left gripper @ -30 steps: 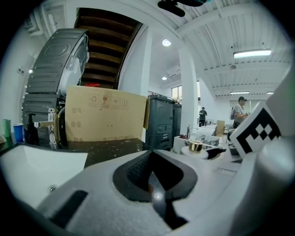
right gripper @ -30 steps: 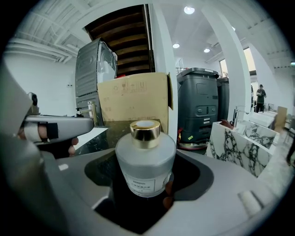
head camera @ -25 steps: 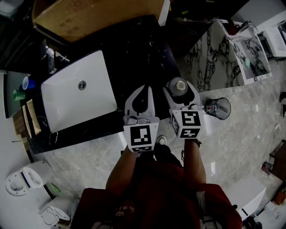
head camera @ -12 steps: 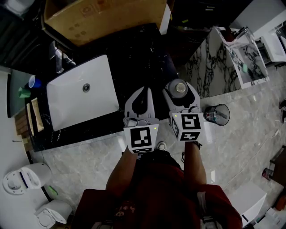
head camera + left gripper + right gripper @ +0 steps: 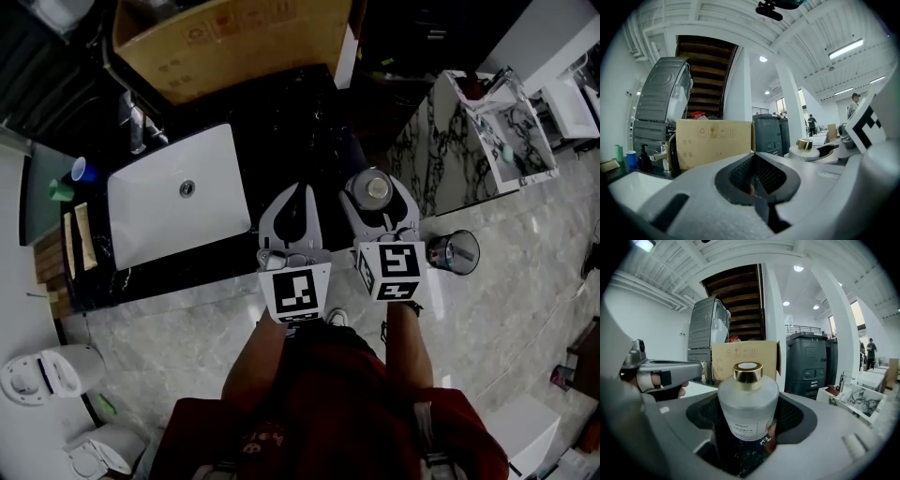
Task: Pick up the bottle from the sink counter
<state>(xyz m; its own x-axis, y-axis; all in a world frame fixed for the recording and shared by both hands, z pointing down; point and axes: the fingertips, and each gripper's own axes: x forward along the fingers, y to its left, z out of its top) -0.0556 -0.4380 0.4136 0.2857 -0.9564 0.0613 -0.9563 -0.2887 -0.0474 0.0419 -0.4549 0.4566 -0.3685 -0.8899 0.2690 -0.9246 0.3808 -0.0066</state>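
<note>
A frosted glass bottle point(image 5: 747, 399) with a gold cap stands upright between the jaws of my right gripper point(image 5: 751, 404), which is shut on its round body. In the head view the bottle point(image 5: 377, 189) and the right gripper point(image 5: 378, 180) hang over the right end of the black sink counter point(image 5: 300, 122). To their left, my left gripper point(image 5: 297, 190) is shut with its jaw tips together and nothing between them. In the left gripper view the left gripper point(image 5: 756, 157) points level at the cardboard box point(image 5: 715, 140).
A white sink basin point(image 5: 178, 202) with a faucet point(image 5: 136, 122) fills the counter's left part. A cardboard box point(image 5: 225, 37) sits at the back. Blue point(image 5: 82, 172) and green point(image 5: 61, 191) cups stand far left. A small bin point(image 5: 453, 251) stands on the floor at right.
Both grippers have risen a little, side by side, and the bottle has gone up with the right one. The right grip has not changed, and the left jaws have stayed together.
</note>
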